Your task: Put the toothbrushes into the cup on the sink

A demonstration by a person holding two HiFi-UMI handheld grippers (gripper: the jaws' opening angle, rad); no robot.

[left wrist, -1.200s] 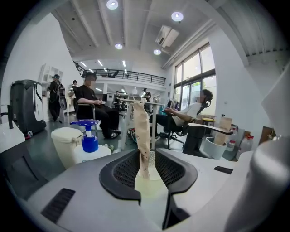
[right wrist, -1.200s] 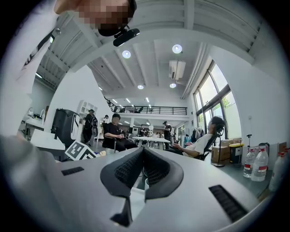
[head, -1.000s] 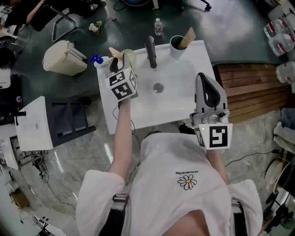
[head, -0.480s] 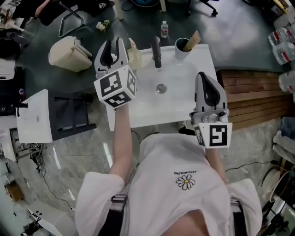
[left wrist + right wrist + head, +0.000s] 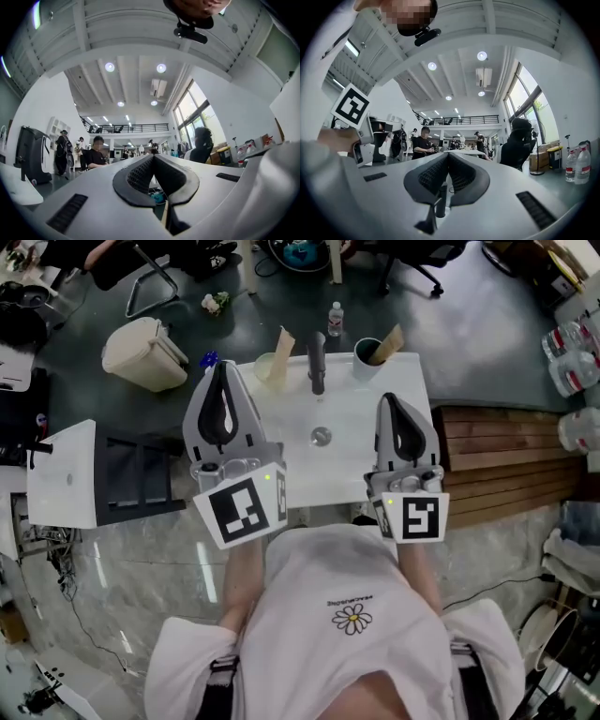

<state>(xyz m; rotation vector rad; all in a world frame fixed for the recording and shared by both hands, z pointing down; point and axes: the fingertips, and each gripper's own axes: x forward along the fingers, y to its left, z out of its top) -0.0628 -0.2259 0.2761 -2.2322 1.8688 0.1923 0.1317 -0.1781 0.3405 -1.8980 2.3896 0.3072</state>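
White sink lies below both grippers. Fingers of the left gripper have just closed on nothing; those of the right gripper are pressed together.

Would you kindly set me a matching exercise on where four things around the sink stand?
1 pale cup
2 dark cup
3 beige bin
4 water bottle

a on the floor beyond the sink
b on the sink, right of the faucet
c on the floor, left of the sink
d on the sink, left of the faucet

Pairs: 1-d, 2-b, 3-c, 4-a
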